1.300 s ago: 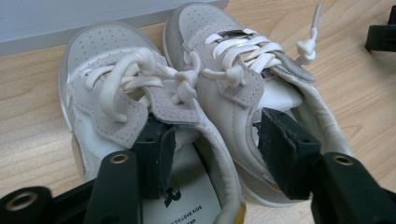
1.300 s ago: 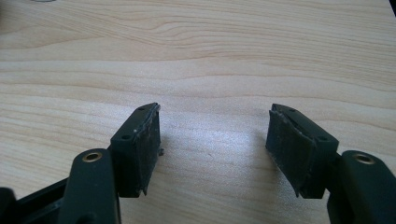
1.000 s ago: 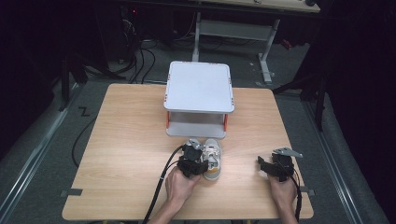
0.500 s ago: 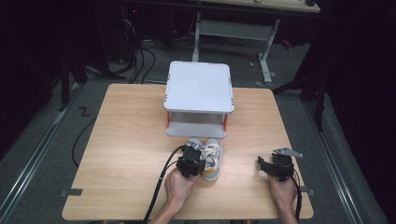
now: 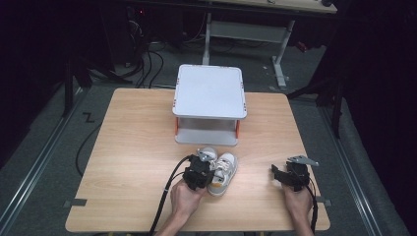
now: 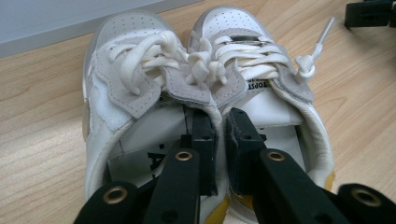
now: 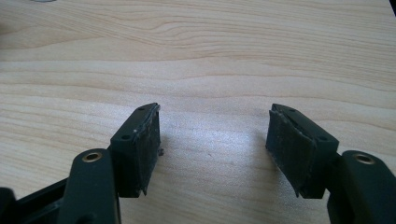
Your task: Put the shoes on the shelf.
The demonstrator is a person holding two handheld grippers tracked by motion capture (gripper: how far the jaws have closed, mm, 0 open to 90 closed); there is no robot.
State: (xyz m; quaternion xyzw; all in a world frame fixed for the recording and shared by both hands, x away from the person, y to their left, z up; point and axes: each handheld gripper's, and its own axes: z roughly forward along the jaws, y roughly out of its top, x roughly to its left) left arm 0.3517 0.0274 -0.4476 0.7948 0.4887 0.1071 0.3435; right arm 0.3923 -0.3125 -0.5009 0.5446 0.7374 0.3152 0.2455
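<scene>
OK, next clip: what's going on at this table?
A person sits at a wooden table with a gripper in each hand. The left gripper is shut on the touching inner walls of a pair of small white shoes, one jaw inside each shoe, pinching them together. The shoes sit just in front of a small white two-level shelf. The right gripper hangs open above bare wood, off to the right, holding nothing.
</scene>
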